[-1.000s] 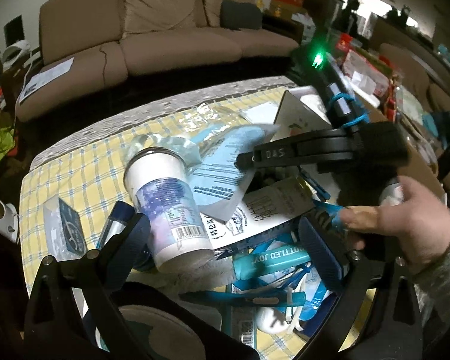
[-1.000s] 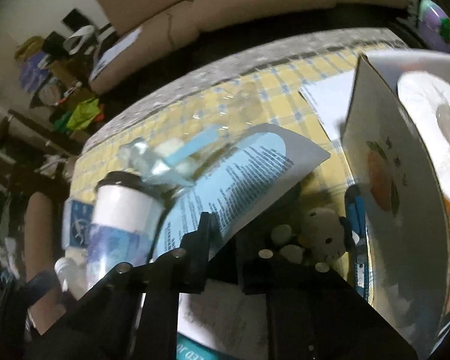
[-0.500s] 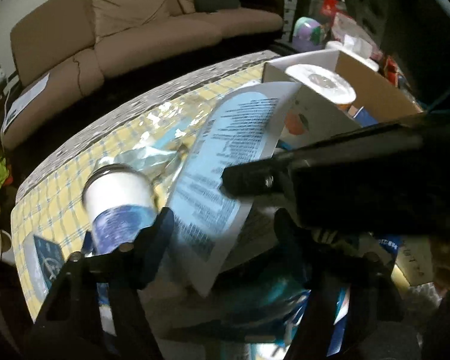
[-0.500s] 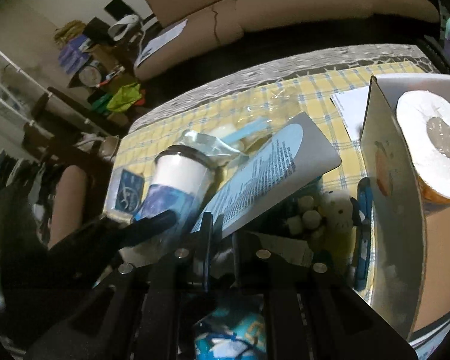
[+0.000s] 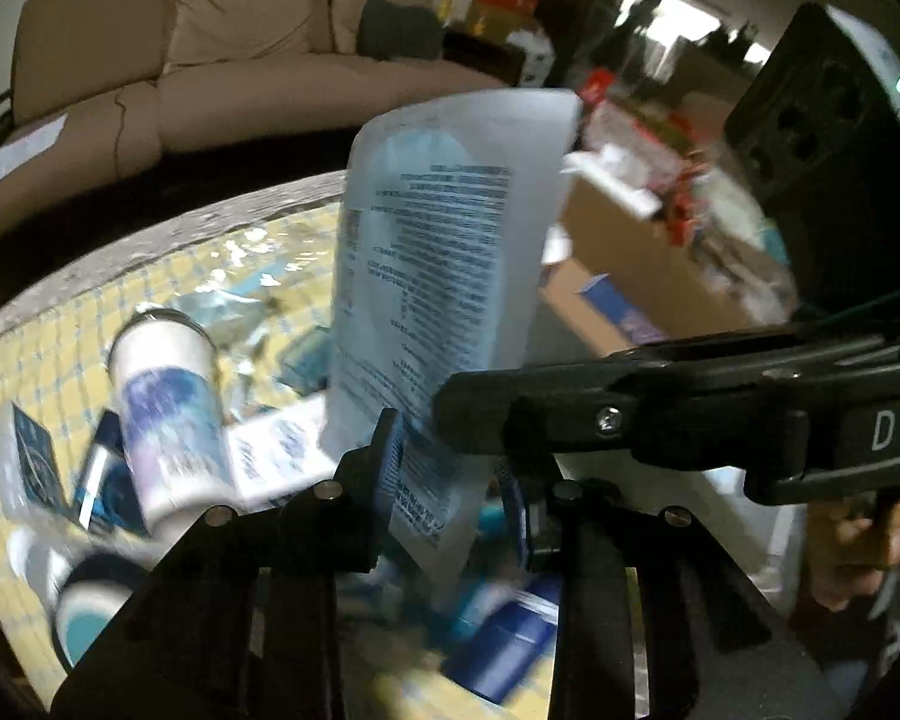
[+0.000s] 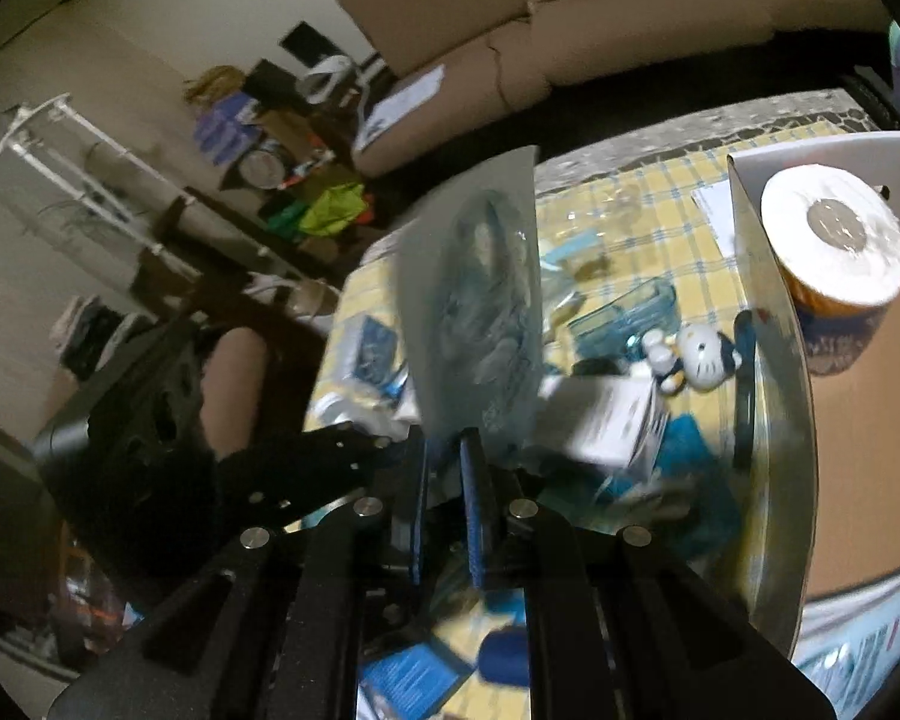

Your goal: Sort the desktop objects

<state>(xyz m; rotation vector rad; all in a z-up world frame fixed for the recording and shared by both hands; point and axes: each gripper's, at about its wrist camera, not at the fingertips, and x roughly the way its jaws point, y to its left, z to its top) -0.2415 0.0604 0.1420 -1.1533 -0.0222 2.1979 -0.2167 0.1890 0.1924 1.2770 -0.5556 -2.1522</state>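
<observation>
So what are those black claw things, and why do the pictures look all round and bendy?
They are hand-held grabbers, one in each of a person's hands, and each carries a wide-angle camera that bends the picture. One picture looks along the left gripper, the other along the right gripper. The right one is pinching a printed plastic packet and lifting it off the messy table with the yellow checked cloth. The left one's jaws have just been closing around the same packet's bottom edge; whether they squeeze it yet is unclear. Below lie a white canister, a small cat toy and a cardboard box holding a toilet roll.
</observation>
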